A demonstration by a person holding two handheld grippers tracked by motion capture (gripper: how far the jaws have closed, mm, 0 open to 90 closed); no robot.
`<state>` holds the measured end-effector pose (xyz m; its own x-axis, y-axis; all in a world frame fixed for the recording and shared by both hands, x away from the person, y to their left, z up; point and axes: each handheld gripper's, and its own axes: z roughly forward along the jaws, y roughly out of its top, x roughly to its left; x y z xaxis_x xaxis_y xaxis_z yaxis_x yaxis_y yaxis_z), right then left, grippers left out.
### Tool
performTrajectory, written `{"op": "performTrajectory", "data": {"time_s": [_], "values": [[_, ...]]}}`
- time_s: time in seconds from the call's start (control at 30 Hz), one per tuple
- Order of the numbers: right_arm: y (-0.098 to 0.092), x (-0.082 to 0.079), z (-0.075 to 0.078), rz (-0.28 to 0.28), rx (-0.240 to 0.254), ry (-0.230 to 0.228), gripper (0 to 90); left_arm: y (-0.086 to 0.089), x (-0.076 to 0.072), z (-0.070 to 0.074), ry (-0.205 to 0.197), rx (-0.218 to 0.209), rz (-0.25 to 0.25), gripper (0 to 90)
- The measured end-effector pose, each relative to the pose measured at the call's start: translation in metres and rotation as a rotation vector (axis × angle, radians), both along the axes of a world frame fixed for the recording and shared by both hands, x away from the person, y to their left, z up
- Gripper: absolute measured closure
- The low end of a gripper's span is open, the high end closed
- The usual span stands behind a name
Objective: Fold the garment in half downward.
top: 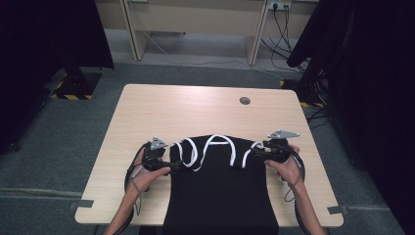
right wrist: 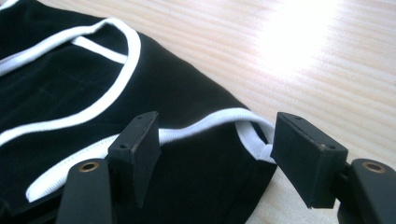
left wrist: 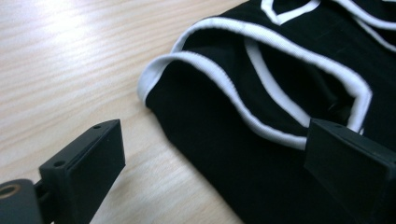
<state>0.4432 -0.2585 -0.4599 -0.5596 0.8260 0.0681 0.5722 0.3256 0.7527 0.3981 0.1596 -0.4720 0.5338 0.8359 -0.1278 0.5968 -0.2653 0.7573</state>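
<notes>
Black fabric of the garment (top: 220,191) lies nearest you, draped over the near edge of the pale wood table (top: 195,105) with its white-trimmed top spread toward the middle. Grey carpet surrounds the table, dark curtains hang at both sides, and cables trail along the far wall. Your forearms come in low, 1 at each top corner of the garment. Your left gripper (left wrist: 210,163) has its fingers (left wrist: 88,158) open, straddling the garment's corner without pressing it. Your right gripper (right wrist: 215,154) fingers (right wrist: 306,156) stand apart around the white trim (right wrist: 201,126), not clamping it.
</notes>
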Motion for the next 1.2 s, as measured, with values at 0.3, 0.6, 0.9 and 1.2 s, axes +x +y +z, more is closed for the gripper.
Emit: {"op": "performTrajectory", "data": {"time_s": [0.3,0.6,0.9,1.2], "values": [[0.003,0.004,0.002,-0.003,0.011,-0.003,32.4,-0.014,0.010,0.009,-0.011,-0.006,-0.009,4.1],[0.004,0.011,-0.005,-0.013,-0.003,0.008,28.8,-0.024,0.030,0.007,0.009,0.003,0.016,3.8],[0.014,0.023,-0.009,-0.031,-0.018,-0.004,27.0,-0.041,0.049,0.001,0.009,0.050,0.030,4.8],[0.022,0.028,-0.017,-0.003,-0.062,0.003,34.6,-0.049,0.052,-0.010,-0.041,0.079,-0.014,24.7]]}}
